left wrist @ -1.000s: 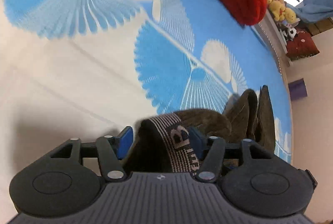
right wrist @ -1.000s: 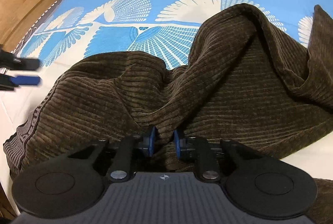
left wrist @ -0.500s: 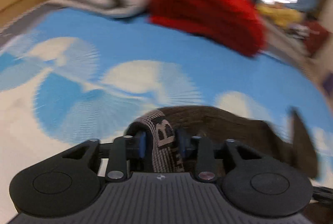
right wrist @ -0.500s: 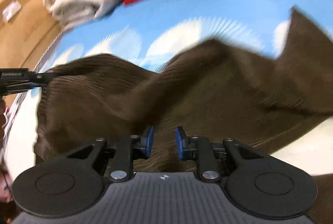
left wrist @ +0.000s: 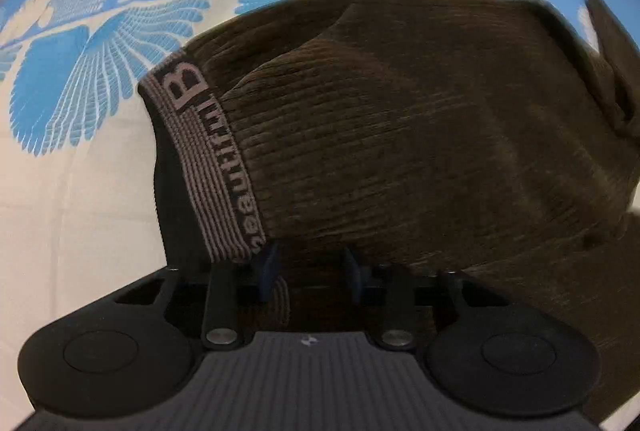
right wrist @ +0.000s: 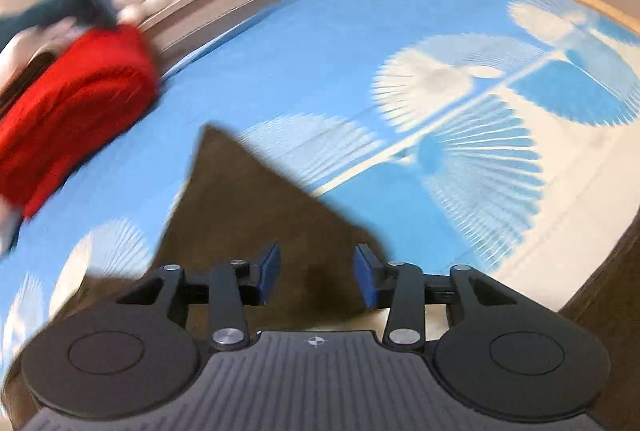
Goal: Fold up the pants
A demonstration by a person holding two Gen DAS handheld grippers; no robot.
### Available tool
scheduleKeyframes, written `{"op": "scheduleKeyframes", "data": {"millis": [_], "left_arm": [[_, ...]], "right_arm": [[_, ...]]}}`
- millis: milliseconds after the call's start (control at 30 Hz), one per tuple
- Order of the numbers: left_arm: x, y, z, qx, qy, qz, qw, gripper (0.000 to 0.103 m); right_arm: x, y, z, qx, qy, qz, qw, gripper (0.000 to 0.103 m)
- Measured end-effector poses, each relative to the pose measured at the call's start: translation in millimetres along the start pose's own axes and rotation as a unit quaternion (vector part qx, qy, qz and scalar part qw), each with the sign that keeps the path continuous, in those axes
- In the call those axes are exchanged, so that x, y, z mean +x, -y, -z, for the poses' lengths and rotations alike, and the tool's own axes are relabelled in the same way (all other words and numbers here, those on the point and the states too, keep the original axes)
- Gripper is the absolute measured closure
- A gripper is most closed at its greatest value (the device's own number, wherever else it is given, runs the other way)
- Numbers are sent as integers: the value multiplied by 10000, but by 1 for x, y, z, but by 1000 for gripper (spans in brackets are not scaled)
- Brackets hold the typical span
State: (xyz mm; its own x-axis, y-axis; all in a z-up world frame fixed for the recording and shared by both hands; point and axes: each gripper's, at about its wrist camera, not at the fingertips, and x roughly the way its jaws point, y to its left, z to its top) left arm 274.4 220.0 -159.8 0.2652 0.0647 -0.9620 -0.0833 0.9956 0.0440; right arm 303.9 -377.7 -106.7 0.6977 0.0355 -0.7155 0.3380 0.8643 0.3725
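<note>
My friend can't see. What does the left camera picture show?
Brown ribbed pants with a grey lettered waistband fill the view, lying on a blue-and-white patterned sheet. The left gripper sits open at their near edge.

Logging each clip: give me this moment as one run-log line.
left gripper: open at waistband | right gripper: open over pants | pants: bunched on bedsheet

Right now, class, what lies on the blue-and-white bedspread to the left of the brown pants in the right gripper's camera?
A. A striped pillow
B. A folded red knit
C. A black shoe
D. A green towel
B: a red knit lies on the bedspread up and to the left of the pants, which run down to the right gripper.
</note>
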Motion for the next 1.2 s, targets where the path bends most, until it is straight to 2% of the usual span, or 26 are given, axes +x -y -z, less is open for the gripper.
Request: {"op": "scheduleKeyframes", "data": {"millis": [67, 100, 233, 333, 367, 400, 467, 533, 567, 600, 667, 700, 733, 767, 800, 867, 967, 1033, 1067, 1133, 1200], "left_arm": [[-5, 2, -3, -64, -41, -42, 10000, 62], [-7, 1, -3, -122, -37, -9, 9999, 58], [-4, 15, -2, 133, -42, -128, 9998, 57], [-2, 16, -2, 149, -54, -111, 9998, 57], [-2, 15, -3, 142, -62, -97, 9998, 57], [-2, 14, -3, 128, -69, -85, 9999, 57], [-1, 14, -5, 153, -77, -100, 9998, 57], [-3, 18, -3, 183, -76, -123, 9997, 57], [-4, 18, -3, 188, -76, -125, 9997, 57], [-2, 19, -4, 192, -76, -125, 9997, 57], [-2, 18, -4, 196, -71, -107, 9997, 56], [-2, 17, -4, 187, -69, -96, 9998, 57], [-2, 18, -4, 183, -72, -94, 9998, 57], [-2, 18, -4, 174, -80, -104, 9998, 57], [-1, 19, -4, 157, -83, -117, 9998, 56], [-1, 21, -4, 146, -82, -170, 9997, 56], [-2, 25, -4, 227, -68, -231, 9995, 56], [-1, 25, -4, 206, -73, -201, 9996, 56], [0, 24, -4, 186, -83, -175, 9996, 56], [0, 23, -5, 156, -92, -151, 9997, 56], [1, 24, -5, 200, -93, -176, 9996, 56]], "right_arm": [[16, 18, -5, 213, -189, -163, 9995, 49], [25, 24, -7, 325, -316, -262, 9986, 48], [56, 34, -5, 790, -914, -624, 9907, 48], [58, 27, -5, 557, -809, -550, 9936, 48], [58, 24, -5, 432, -780, -527, 9946, 67], [53, 18, -7, 325, -752, -538, 9952, 81], [44, 6, -11, 42, -567, -598, 9966, 89], [17, -24, -13, -749, -95, -870, 9933, 90], [-2, -43, -10, -1295, 159, -1249, 9836, 90], [-21, -61, -4, -1855, 316, -1688, 9675, 90], [-59, -93, 25, -3004, 390, -2694, 9142, 90], [-68, -101, 40, -3295, 140, -3115, 8912, 90], [-70, -107, 56, -3483, -224, -3397, 8733, 87], [-66, -113, 74, -3639, -579, -3465, 8626, 84], [-60, -117, 88, -3742, -810, -3394, 8592, 83], [-46, -122, 105, -3745, -1096, -3149, 8652, 74], [-31, -114, 95, -2853, -1187, -3039, 9012, 60], [-27, -104, 82, -2256, -1145, -3051, 9181, 58], [-25, -97, 74, -1912, -1103, -3058, 9262, 52], [-19, -82, 63, -1326, -1139, -3127, 9336, 47], [-13, -68, 55, -802, -1220, -3261, 9340, 47]]}}
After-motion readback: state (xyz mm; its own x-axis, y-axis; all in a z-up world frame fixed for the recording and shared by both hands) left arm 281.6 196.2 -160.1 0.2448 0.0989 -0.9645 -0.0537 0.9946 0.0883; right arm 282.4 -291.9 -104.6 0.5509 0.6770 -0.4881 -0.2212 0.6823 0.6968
